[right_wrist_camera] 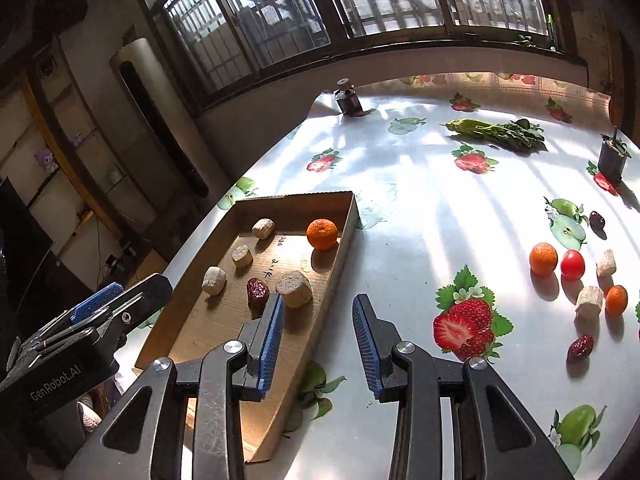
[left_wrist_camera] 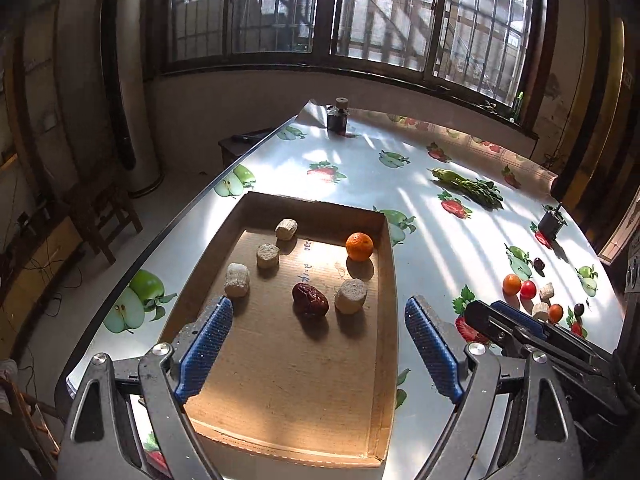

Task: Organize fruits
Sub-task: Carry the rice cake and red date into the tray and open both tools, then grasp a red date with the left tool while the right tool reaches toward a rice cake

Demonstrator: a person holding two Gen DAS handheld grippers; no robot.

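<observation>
The left hand-held gripper (left_wrist_camera: 318, 354) hangs over the cardboard tray (left_wrist_camera: 386, 320), its blue pads spread wide with nothing between them. The right hand-held gripper (right_wrist_camera: 319, 342) hovers over the tray's right edge, likewise parted and empty. Inside the tray lie 1 orange (left_wrist_camera: 359, 246), 1 red date (left_wrist_camera: 310, 299) and 4 pale cylinders (left_wrist_camera: 351, 295). More fruit sits loose on the table (right_wrist_camera: 400, 240) to the right: 2 oranges (right_wrist_camera: 543, 259), a cherry tomato (right_wrist_camera: 572, 265) and dates (right_wrist_camera: 580, 347).

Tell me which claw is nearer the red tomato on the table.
Right. The right claw hangs over the tablecloth, left of the red tomato; the left claw is farther off, above the cardboard tray.
</observation>
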